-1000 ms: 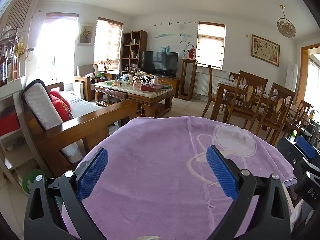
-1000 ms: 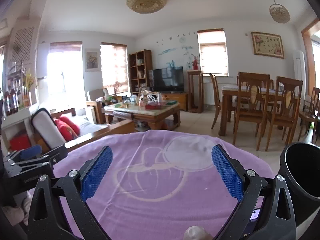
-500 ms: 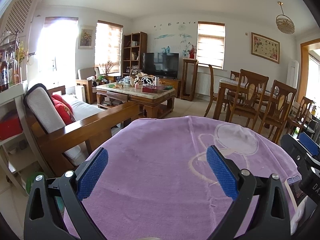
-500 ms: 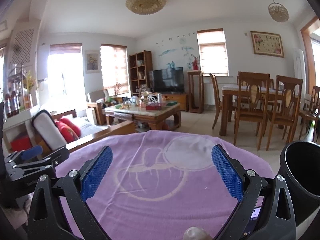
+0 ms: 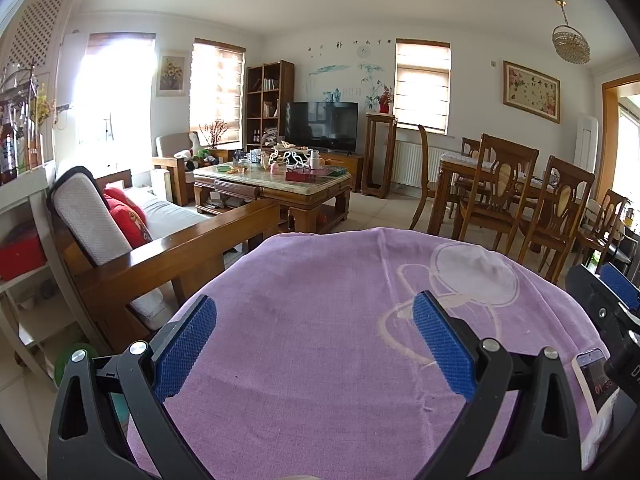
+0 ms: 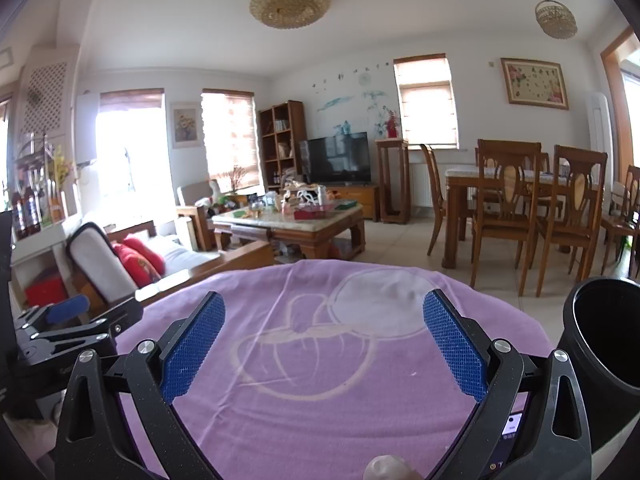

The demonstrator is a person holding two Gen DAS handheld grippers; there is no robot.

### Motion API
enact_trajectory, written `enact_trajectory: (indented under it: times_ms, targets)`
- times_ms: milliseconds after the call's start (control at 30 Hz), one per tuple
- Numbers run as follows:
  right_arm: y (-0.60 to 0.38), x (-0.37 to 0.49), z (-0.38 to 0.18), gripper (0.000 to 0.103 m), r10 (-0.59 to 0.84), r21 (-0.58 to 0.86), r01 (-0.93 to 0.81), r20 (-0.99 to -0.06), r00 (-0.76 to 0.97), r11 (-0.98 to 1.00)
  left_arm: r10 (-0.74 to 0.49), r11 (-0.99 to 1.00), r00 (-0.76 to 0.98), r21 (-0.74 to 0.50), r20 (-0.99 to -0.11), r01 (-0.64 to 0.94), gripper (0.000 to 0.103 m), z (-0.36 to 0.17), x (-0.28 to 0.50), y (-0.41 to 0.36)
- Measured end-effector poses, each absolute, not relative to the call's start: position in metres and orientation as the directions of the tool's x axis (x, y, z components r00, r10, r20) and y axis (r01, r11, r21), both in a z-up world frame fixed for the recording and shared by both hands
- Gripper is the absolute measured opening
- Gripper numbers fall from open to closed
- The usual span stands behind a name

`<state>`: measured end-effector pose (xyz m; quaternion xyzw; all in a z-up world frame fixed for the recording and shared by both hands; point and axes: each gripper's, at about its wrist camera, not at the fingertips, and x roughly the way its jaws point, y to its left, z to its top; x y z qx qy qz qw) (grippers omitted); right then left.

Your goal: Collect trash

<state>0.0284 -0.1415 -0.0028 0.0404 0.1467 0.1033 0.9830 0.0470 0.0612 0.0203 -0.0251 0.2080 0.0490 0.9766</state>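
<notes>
My left gripper (image 5: 314,330) is open and empty above a round table covered with a purple cloth (image 5: 320,340). My right gripper (image 6: 324,330) is open and empty above the same cloth (image 6: 320,380). A black bin (image 6: 604,344) stands at the right edge of the right wrist view, its mouth open. A crumpled white tissue (image 5: 598,432) lies by a phone (image 5: 594,372) at the table's right edge. A pale crumpled bit (image 6: 386,468) shows at the bottom of the right wrist view. The other gripper shows at each view's side.
A wooden sofa with red cushions (image 5: 128,216) stands left of the table. A cluttered coffee table (image 5: 276,180) lies farther back. A dining table with wooden chairs (image 5: 516,200) stands at the right. Shelves (image 5: 20,240) are at the far left.
The left wrist view has shifted slightly, showing more of the phone at the right edge. Both grippers stay open. The right wrist view is nearly unchanged.
</notes>
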Motion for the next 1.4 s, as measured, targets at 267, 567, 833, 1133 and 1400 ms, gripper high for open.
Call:
enact_trajectory:
  times_ms: [267, 567, 833, 1133, 1400]
  targets:
    - [-0.141, 0.0285, -0.0027, 0.098, 0.214, 0.108, -0.191, -0.281, 0.935, 0.976, 0.085, 0.994, 0.909, -0.027, -0.408, -0.105, 0.098, 0.0203, 0.0467, 0.0608]
    - [-0.1402, 0.0282, -0.002, 0.098, 0.214, 0.11, -0.19, -0.28, 0.936, 0.976, 0.086, 0.994, 0.909, -0.022, -0.407, -0.103, 0.098, 0.0202, 0.0464, 0.0591]
    - [-0.1392, 0.0282, -0.0008, 0.098, 0.214, 0.11, -0.19, -0.281, 0.936, 0.976, 0.079, 0.995, 0.909, -0.025, -0.409, -0.098, 0.098, 0.0197, 0.0464, 0.0586]
    - [-0.1398, 0.0282, -0.0001, 0.098, 0.214, 0.11, -0.19, -0.281, 0.935, 0.976, 0.077, 0.995, 0.909, -0.026, -0.409, -0.096, 0.098, 0.0195, 0.0466, 0.0581]
    - [-0.1397, 0.0283, 0.0008, 0.098, 0.214, 0.109, -0.19, -0.282, 0.935, 0.976, 0.075, 0.995, 0.91, -0.028, -0.409, -0.095, 0.098, 0.0194, 0.0475, 0.0586]
